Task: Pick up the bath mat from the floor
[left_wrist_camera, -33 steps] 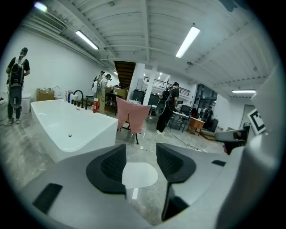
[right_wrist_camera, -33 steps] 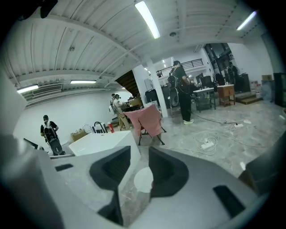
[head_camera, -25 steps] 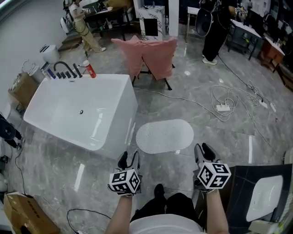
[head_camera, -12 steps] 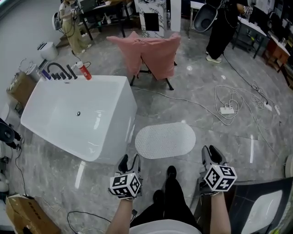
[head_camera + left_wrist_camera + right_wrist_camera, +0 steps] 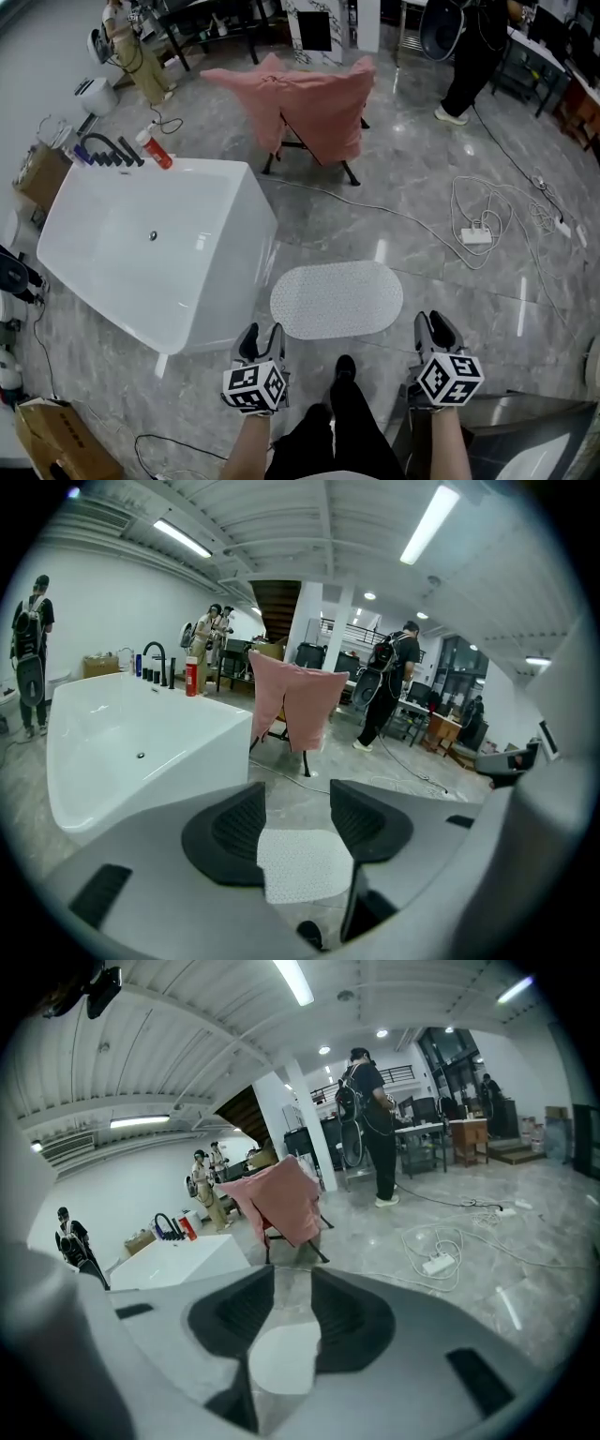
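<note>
The bath mat (image 5: 337,300), a white oval with a pebbled surface, lies flat on the glossy grey floor (image 5: 422,187), just right of the near corner of the white bathtub (image 5: 150,244) and just ahead of the person's dark shoe (image 5: 345,367). Both grippers hover above the floor short of the mat's near edge, neither touching it. The left gripper (image 5: 262,336) is off the mat's left end; its jaws stand well apart and have just been opening, with nothing gripped between them, and in the left gripper view the mat (image 5: 302,864) shows through the gap on the floor beyond. The right gripper (image 5: 431,326) is off the mat's right end; its jaws stand apart by a narrower gap and hold nothing, the mat (image 5: 281,1358) again showing through from beyond. On the bathtub's far rim stand a black tap (image 5: 103,150) and a red and white bottle (image 5: 155,150). Past the mat, a pink cloth (image 5: 309,103) hangs over a chair, and a white power strip (image 5: 478,234) lies among loose cables to the right.
</note>
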Demonstrator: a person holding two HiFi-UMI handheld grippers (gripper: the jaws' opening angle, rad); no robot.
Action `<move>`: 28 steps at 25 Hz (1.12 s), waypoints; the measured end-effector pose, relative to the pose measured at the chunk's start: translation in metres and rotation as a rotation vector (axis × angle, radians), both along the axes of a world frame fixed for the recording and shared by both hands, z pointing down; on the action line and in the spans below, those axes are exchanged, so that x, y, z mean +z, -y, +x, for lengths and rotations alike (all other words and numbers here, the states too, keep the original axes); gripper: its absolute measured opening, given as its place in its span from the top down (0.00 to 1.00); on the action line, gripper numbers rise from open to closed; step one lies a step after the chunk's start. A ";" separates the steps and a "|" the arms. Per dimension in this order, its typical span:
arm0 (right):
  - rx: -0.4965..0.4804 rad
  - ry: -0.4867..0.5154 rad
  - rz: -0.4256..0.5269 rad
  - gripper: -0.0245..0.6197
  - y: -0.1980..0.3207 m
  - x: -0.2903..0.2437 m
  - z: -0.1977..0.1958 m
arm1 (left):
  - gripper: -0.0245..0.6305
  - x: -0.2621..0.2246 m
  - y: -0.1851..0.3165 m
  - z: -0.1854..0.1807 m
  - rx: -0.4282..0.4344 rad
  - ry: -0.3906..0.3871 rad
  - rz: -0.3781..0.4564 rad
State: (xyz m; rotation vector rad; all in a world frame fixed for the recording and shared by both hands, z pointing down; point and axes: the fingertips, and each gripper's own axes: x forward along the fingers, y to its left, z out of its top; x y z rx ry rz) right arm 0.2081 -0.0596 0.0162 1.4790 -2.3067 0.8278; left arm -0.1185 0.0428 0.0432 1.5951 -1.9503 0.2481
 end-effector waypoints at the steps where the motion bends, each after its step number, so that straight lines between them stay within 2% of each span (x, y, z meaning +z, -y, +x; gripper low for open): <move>1: 0.001 -0.005 -0.010 0.79 0.006 0.011 0.002 | 0.64 0.009 0.007 -0.002 -0.008 0.003 -0.005; 6: 0.012 -0.040 -0.062 0.79 0.028 0.081 0.011 | 0.64 0.070 0.030 -0.008 -0.031 -0.004 -0.049; 11: 0.049 -0.051 -0.077 0.79 0.043 0.161 0.021 | 0.64 0.152 0.043 -0.004 0.029 0.015 -0.091; 15: 0.064 -0.062 -0.098 0.79 0.045 0.239 0.023 | 0.63 0.224 0.044 -0.005 0.037 0.016 -0.104; 28: 0.038 -0.082 -0.031 0.79 0.080 0.459 0.001 | 0.62 0.463 0.054 -0.050 0.011 0.033 -0.088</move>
